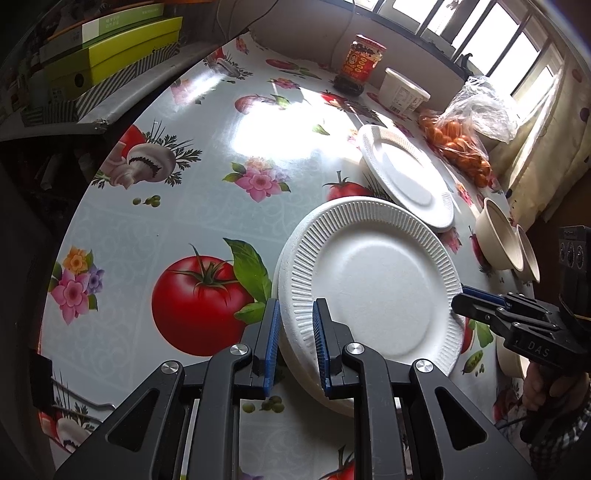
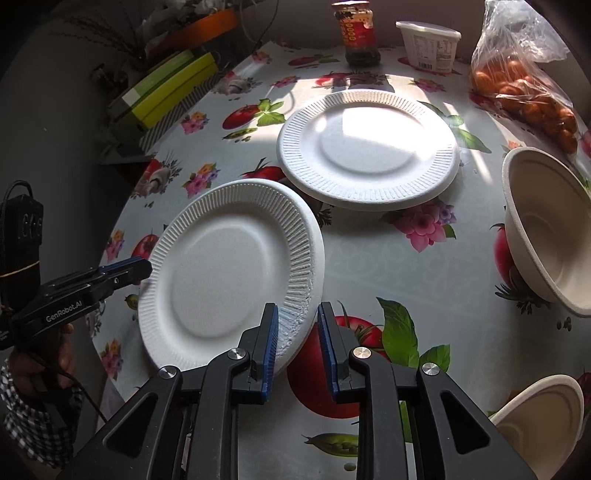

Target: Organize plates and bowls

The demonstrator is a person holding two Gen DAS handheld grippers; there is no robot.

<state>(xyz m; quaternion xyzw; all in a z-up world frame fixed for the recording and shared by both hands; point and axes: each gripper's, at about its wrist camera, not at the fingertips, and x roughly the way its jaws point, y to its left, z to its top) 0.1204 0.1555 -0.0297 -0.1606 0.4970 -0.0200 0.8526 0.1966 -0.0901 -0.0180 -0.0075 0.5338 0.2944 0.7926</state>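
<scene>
A white foam plate hangs tilted over the flowered tablecloth. My left gripper is shut on its near rim, and the right wrist view shows that gripper at the plate's left edge. My right gripper straddles the opposite rim. Its left pad touches the foam, while a gap shows at its right pad, so it stands slightly open. It appears at the plate's right edge in the left wrist view. A second white plate lies flat farther back. Two beige bowls sit to the right.
At the back stand a red-labelled jar, a white tub and a plastic bag of oranges. Green boxes are stacked beyond the table's left edge. Another beige bowl sits at the near right.
</scene>
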